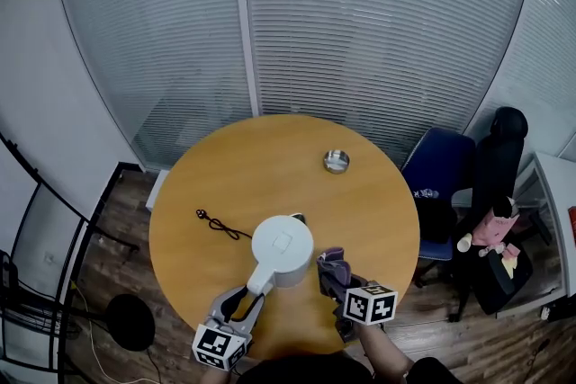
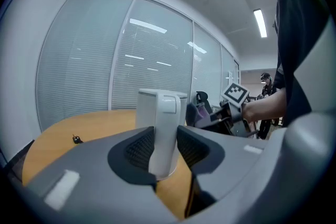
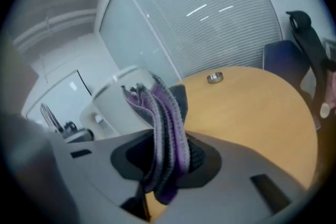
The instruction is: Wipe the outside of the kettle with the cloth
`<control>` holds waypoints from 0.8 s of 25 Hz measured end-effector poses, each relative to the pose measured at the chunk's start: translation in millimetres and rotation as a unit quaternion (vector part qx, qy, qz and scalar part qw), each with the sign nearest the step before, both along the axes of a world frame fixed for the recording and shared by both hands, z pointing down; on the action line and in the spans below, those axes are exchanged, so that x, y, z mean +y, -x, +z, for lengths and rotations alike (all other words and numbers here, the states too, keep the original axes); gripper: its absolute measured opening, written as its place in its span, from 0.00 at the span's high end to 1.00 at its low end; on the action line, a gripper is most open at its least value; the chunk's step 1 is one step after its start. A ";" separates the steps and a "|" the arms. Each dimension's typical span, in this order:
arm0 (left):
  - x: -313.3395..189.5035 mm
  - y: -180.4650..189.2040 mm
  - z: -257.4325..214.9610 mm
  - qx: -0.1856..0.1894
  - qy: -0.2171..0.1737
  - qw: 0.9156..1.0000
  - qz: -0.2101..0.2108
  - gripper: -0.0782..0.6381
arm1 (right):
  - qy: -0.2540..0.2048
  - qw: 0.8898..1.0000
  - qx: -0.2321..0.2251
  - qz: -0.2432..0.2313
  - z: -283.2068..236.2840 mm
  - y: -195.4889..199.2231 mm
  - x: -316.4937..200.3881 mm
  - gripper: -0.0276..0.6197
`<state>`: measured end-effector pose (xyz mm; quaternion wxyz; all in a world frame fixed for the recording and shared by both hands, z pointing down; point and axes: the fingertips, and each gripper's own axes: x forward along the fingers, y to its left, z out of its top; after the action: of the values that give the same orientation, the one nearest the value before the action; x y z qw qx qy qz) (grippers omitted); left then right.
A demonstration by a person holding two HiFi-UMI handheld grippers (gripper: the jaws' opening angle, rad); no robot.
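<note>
A white kettle (image 1: 283,249) stands on the round wooden table (image 1: 270,166), near its front edge. My left gripper (image 1: 247,299) is shut on the kettle's handle (image 2: 163,131), which sits upright between the two dark pads. My right gripper (image 1: 330,274) is shut on a folded purple and grey cloth (image 3: 165,128), held just to the right of the kettle's body (image 3: 122,99). The cloth (image 1: 334,264) stands up out of the jaws, and I cannot tell whether it touches the kettle's side.
A black cord (image 1: 219,223) lies on the table left of the kettle. A small metal dish (image 1: 336,161) sits toward the far right. A blue chair (image 1: 438,184) and a black chair (image 1: 497,166) stand right of the table. Another person (image 2: 266,86) stands in the background.
</note>
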<state>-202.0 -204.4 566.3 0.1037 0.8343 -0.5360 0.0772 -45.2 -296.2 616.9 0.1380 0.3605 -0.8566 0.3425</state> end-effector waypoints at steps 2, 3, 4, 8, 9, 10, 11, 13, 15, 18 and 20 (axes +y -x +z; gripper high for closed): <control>-0.3 -1.7 0.0 0.002 0.000 1.000 -0.001 0.69 | 0.016 0.995 -0.098 0.019 -30.0 4.7 -10.9 0.79; -0.4 -2.4 0.5 0.003 0.000 1.000 -0.002 0.69 | 0.028 0.989 -0.144 0.026 -42.7 7.2 -15.2 0.79; -0.4 -2.5 1.3 0.003 0.001 1.000 -0.004 0.69 | 0.039 0.982 -0.183 0.029 -53.6 10.2 -18.6 0.79; -0.4 1.0 4.2 0.007 0.003 1.000 -0.014 0.69 | 0.052 0.971 -0.231 0.022 -74.1 21.6 -28.3 0.79; -0.4 1.1 4.2 0.008 0.003 1.000 -0.015 0.69 | 0.051 0.973 -0.222 0.019 -72.3 22.5 -29.7 0.79; -0.5 0.8 3.4 0.008 0.002 1.000 -0.015 0.69 | 0.053 0.975 -0.214 0.018 -68.1 22.8 -31.2 0.79; -1.0 0.5 2.0 0.008 -0.001 1.000 -0.016 0.69 | 0.059 0.977 -0.206 0.018 -62.0 22.7 -33.0 0.79; -2.0 0.1 -0.2 0.008 -0.003 1.000 -0.019 0.69 | 0.076 0.978 -0.193 0.021 -45.7 22.5 -36.6 0.79; -1.6 -0.3 0.8 0.012 -0.002 1.000 -0.022 0.69 | 0.101 0.978 -0.180 0.028 -23.2 22.6 -39.0 0.79; -1.2 0.0 1.7 0.012 -0.003 1.000 -0.025 0.69 | 0.138 0.978 -0.152 0.038 19.2 21.8 -41.8 0.79; -1.0 0.6 1.4 0.010 -0.003 1.000 -0.028 0.69 | 0.159 0.978 -0.128 0.042 47.3 22.3 -43.4 0.79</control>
<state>-202.7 -205.5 567.7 0.1087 0.8201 -0.5582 0.0638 -67.5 -339.5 664.1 0.0684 0.3234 -0.7857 0.5230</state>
